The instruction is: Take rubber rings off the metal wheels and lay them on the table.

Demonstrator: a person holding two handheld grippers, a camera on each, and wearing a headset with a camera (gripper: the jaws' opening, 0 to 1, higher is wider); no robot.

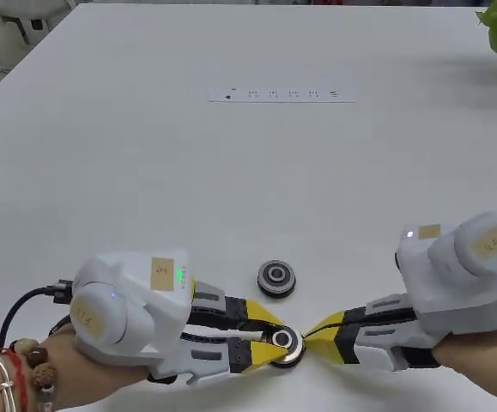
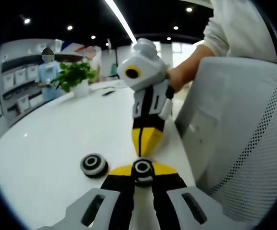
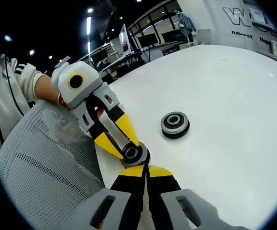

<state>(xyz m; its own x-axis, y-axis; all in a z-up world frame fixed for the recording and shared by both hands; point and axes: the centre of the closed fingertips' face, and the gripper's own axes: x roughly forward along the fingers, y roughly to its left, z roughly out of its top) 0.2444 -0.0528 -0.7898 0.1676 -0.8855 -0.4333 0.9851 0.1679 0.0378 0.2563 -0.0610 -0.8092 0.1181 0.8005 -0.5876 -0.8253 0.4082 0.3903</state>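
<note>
Wheel (image 1: 286,341) at table (image 1: 145,172) edge, gripped by L fingers (image 1: 253,310); R fingers (image 1: 325,326) closed at rim.

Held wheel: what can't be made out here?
- Held wheel: rubber ring on or off; left claw tips cover its rim, all views.
- Right claw: whether it pinches anything; its own tips hide the contact, right gripper view.
- Printed strip, head view: too small to read.
</note>
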